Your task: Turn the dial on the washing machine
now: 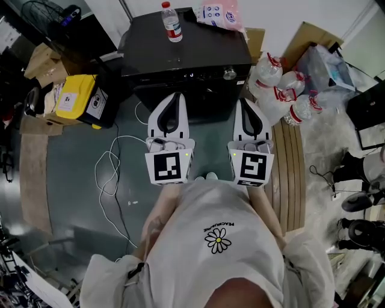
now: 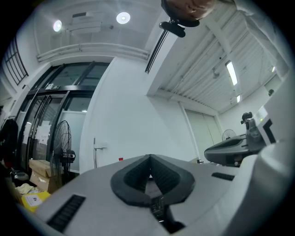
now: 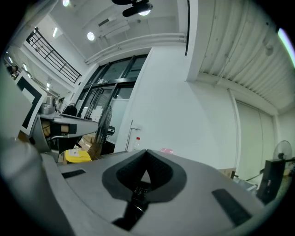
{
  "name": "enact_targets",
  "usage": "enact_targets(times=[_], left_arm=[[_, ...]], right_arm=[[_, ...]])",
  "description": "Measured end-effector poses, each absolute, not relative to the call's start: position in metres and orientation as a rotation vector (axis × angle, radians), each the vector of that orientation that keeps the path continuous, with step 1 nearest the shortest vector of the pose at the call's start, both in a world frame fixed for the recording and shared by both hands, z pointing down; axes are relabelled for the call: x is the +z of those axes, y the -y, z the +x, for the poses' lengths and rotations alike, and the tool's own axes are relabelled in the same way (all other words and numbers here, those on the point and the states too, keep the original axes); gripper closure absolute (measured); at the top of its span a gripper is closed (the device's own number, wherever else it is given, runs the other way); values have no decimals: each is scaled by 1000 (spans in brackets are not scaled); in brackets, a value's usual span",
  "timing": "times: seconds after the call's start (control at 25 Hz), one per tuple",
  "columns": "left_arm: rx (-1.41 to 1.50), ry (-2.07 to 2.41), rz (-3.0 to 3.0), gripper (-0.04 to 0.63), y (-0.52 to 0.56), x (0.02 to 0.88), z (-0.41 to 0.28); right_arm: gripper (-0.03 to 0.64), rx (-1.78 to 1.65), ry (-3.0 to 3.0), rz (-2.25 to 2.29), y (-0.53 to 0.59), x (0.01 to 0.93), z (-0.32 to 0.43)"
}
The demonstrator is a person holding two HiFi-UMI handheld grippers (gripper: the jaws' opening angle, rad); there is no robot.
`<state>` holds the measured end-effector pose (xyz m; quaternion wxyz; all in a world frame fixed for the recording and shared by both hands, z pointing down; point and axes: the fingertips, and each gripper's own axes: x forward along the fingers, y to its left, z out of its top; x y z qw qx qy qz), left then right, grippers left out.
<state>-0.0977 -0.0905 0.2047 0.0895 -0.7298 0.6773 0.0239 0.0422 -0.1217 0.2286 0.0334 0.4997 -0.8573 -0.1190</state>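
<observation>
**A:** Where is the dial (image 1: 229,73) sitting?

**B:** It's sitting, silver, on the front top edge of the black washing machine (image 1: 198,48), toward the right-hand end in the head view. The right gripper (image 1: 245,102) is pointing at the machine just below it, near the dial but not touching it.

**A:** Are the jaws gripping anything?

**B:** No. Both pairs are pressing tip to tip with nothing between them. The left gripper (image 1: 175,96) is hanging beside the right one, aiming at the machine's dark front.

**A:** Any writing showing?

**B:** Little that's readable.
- The person's white shirt (image 1: 180,240) is carrying a daisy with a short row of capitals by it, too small for me to read surely.
- The water bottle (image 1: 171,22) with a red cap is standing on the machine's top, wearing a label I can't make out.
- The pink packet (image 1: 220,13) behind it is showing only blurred blue marks.
- The yellow container (image 1: 81,96) on the floor at the left is bearing white stickers with dark print, also unreadable.
- Clear bottles with red caps (image 1: 289,90) are lying to the machine's right.
</observation>
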Motion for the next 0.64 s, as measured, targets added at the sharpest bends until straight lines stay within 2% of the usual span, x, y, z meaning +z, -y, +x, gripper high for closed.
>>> enact_targets(times=[0.64], left_arm=[[67,-2032,-2173,597,92,215,-105]], right_arm=[[612,-351,2619,1526,130,234,41]])
